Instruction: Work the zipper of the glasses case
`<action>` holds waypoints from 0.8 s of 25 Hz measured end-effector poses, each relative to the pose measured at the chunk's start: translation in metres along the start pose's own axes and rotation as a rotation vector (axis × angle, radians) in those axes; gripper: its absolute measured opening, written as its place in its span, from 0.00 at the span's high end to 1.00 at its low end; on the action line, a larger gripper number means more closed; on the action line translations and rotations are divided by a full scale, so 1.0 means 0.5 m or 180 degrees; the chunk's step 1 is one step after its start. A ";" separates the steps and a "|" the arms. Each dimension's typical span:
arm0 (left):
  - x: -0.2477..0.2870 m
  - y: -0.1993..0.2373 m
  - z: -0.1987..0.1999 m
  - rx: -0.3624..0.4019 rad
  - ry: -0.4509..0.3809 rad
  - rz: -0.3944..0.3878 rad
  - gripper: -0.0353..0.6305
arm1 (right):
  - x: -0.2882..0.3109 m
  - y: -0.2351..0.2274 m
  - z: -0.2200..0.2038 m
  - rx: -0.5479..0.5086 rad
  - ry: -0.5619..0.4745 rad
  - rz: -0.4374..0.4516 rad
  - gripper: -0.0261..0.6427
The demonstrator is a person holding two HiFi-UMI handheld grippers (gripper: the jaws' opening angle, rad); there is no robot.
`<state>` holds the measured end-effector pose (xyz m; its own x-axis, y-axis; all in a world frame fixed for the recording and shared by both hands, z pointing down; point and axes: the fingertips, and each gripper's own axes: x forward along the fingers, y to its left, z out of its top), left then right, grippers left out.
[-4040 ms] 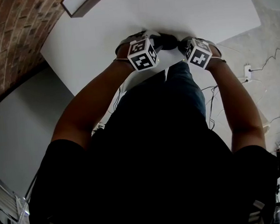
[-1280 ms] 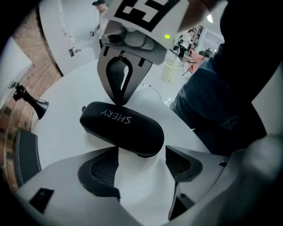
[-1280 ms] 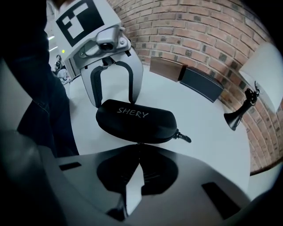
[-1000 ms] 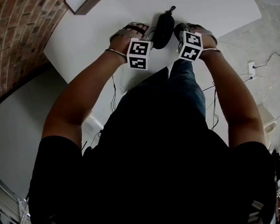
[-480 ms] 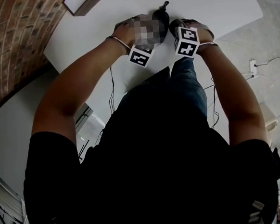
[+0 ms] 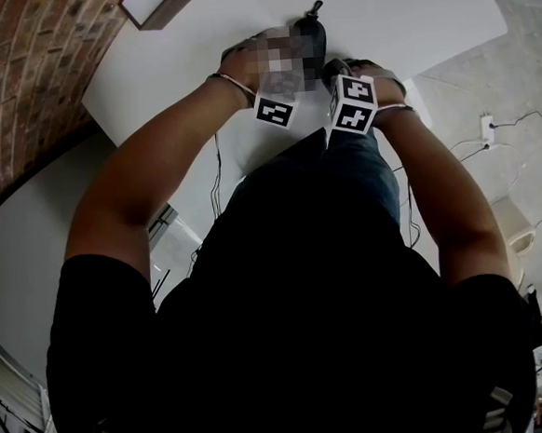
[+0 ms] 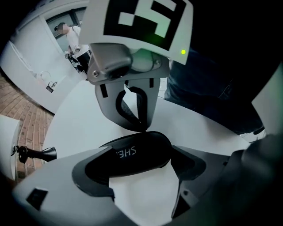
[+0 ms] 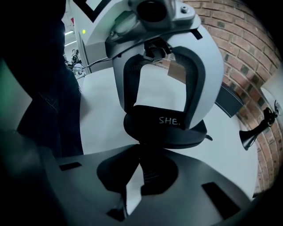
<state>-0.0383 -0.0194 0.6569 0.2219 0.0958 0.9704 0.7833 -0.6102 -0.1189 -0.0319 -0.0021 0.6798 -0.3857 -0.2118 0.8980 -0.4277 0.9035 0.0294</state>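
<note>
The glasses case [image 7: 132, 154] is straddled by the left gripper [image 7: 141, 172], its jaws just opened wide. The right gripper [image 7: 142, 127] is pressed together at its twelve o'clock edge.

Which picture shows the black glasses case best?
The left gripper view: the glasses case lies nearly whole and close up. In the right gripper view the case is partly covered; in the head view only its dark end shows.

glasses case [image 7: 132, 159]: 1 | grippers [image 7: 143, 190] [image 8: 139, 150]: 2 | marker cubes [image 6: 275, 111] [image 6: 354, 103]: 2 | table [image 6: 404, 4]: 1
</note>
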 end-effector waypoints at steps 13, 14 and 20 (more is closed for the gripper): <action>0.011 0.030 0.039 -0.0766 0.0120 0.0199 0.31 | -0.008 0.065 -0.017 0.0526 -0.0068 0.0018 0.96; 0.011 0.031 0.043 -0.0787 0.0108 0.0192 0.31 | -0.010 0.064 -0.022 0.0541 -0.0070 0.0010 0.96; 0.004 0.023 0.050 -0.0263 0.0071 0.0025 0.31 | -0.027 0.062 -0.043 0.0307 -0.0037 0.0013 0.96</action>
<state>-0.0144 -0.0063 0.6519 0.2142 0.0738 0.9740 0.7309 -0.6737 -0.1096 -0.0223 0.0367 0.6781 -0.3969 -0.2130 0.8928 -0.5026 0.8644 -0.0171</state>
